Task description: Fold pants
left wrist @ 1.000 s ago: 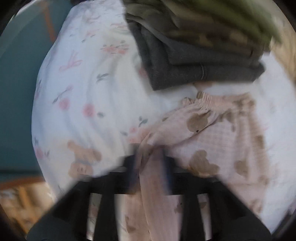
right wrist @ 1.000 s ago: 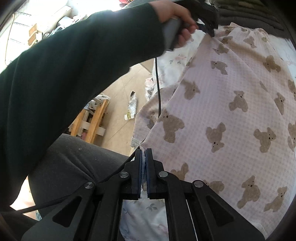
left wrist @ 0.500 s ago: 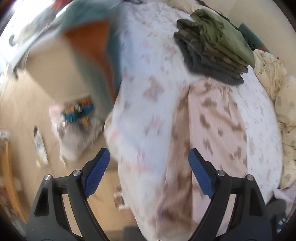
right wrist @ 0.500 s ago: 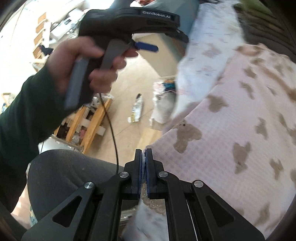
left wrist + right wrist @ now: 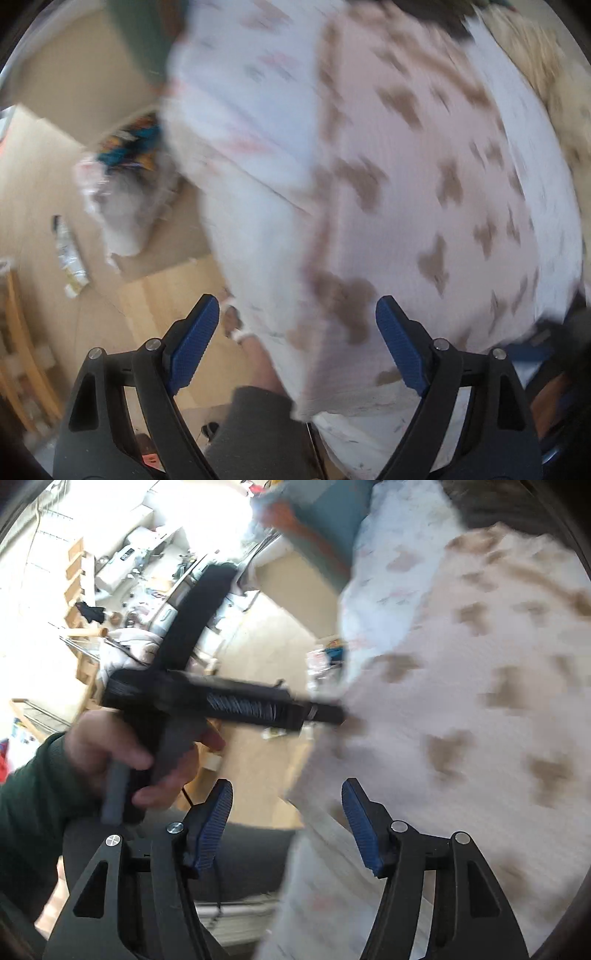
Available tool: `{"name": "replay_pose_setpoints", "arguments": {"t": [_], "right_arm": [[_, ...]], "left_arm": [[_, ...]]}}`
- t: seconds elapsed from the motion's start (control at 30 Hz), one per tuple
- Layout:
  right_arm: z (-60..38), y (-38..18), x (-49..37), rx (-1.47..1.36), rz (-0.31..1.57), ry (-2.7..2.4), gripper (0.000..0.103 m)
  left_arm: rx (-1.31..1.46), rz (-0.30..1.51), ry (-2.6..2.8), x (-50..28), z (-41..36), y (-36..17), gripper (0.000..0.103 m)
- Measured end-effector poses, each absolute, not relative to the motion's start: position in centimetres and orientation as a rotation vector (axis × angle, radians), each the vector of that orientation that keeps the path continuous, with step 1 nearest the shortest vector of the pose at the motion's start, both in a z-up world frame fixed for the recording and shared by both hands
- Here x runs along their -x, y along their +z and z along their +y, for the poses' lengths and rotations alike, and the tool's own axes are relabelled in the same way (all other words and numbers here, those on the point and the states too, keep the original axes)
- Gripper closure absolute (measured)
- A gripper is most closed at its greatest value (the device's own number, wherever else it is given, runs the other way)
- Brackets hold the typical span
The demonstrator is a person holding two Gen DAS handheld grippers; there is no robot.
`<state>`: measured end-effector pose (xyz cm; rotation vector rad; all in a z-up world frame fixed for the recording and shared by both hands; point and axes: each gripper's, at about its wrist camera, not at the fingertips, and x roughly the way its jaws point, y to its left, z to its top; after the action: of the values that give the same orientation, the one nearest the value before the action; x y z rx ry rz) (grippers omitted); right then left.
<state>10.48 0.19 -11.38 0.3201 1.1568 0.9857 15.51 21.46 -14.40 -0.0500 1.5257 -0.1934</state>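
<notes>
We hold the left gripper [image 5: 297, 347] with its jaws spread wide; the blue ribbed pads [image 5: 190, 345] stand well apart and nothing sits between them. The right gripper [image 5: 287, 821] is likewise spread, its blue pads [image 5: 360, 829] separated and gripping nothing.

The pants [image 5: 424, 192], pale pink with a brown teddy-bear print, lie spread on the bed [image 5: 236, 122], which carries a white sheet with a faint floral pattern. In the left wrist view the pants cover the right-hand part of the bed, and their near hem reaches the bed's near edge, just above the open jaws. A strip of bare sheet shows along the bed's left edge, beside the pants. Both views are motion-blurred, so we cannot tell how many layers the pants lie in.

In the right wrist view the pants [image 5: 480, 701] fill the right side of the frame, over the bed [image 5: 384, 561]. Our left hand [image 5: 129, 760], in a dark green sleeve, grips the handle of the left gripper's body to the left of the bed, clear of the fabric.

On the floor [image 5: 48, 184] beside the bed's left edge sit a plastic bag [image 5: 125, 184] with colourful contents and a small wrapper [image 5: 70, 254].
</notes>
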Motion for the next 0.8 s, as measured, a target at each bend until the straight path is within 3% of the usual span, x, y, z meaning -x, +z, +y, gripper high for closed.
{"name": "replay_pose_setpoints", "arguments": {"t": [0.13, 0.27, 0.4, 0.47, 0.57, 0.7, 0.73, 0.77, 0.8], "right_arm": [[-10.9, -9.2, -9.6, -0.375, 1.09, 0.779, 0.038], [-22.4, -10.5, -10.0, -0.478, 1.091, 0.415, 0.034], [-28.5, -14.7, -9.7, -0.604, 1.226, 0.239, 0.034], [-29.4, -17.4, -8.9, -0.711, 1.311, 0.25, 0.034], [-26.9, -18.7, -8.0, -0.694, 1.402, 0.357, 0.034], [-23.7, -19.5, -7.5, -0.539, 1.456, 0.403, 0.038], [-23.1, -19.3, -7.4, -0.518, 1.439, 0.404, 0.055], [-22.8, -19.1, -7.4, -0.512, 1.434, 0.425, 0.091], [-22.5, -19.1, -7.3, -0.521, 1.439, 0.453, 0.102]], "left_arm": [[-0.083, 1.566, -0.207, -15.6, 19.1, -16.0, 0.02], [-0.168, 1.627, -0.228, -15.6, 16.8, -16.8, 0.051], [-0.297, 1.624, -0.231, -15.0, 14.1, -16.1, 0.074], [-0.373, 1.623, -0.229, -14.5, 13.0, -16.0, 0.092], [-0.536, 1.59, -0.232, -13.3, 11.1, -15.8, 0.1], [-0.535, 1.565, -0.207, -13.2, 10.6, -14.5, 0.102], [-0.511, 1.555, -0.217, -13.1, 10.3, -13.6, 0.102], [-0.506, 1.541, -0.218, -13.0, 9.9, -12.9, 0.103], [-0.498, 1.519, -0.215, -12.9, 9.6, -11.8, 0.103]]}}
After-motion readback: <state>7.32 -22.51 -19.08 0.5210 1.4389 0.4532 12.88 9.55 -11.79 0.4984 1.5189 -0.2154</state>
